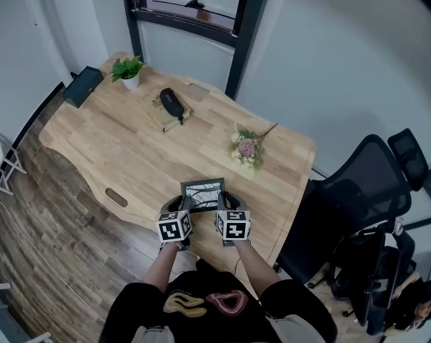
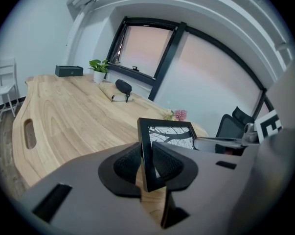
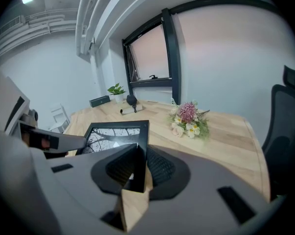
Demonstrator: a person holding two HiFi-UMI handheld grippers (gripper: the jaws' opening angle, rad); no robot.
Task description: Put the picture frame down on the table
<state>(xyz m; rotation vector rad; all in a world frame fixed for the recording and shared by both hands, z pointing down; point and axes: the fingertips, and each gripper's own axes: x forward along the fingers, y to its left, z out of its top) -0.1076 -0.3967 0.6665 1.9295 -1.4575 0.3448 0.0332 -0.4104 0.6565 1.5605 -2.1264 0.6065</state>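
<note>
Black rectangular picture frame [image 1: 203, 194] poised over light wooden table [image 1: 115, 156], bottom centre.
Left tool [image 2: 147, 163] and right tool [image 3: 137, 168] clench its sides (set-down step, I judge); next, lower it flat.

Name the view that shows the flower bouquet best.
The right gripper view: the flower bouquet lies near and unobstructed on the table, pink and white blooms distinct. The head view shows the bouquet small, from above. The left gripper view shows only a small far glimpse above the picture frame.
</note>
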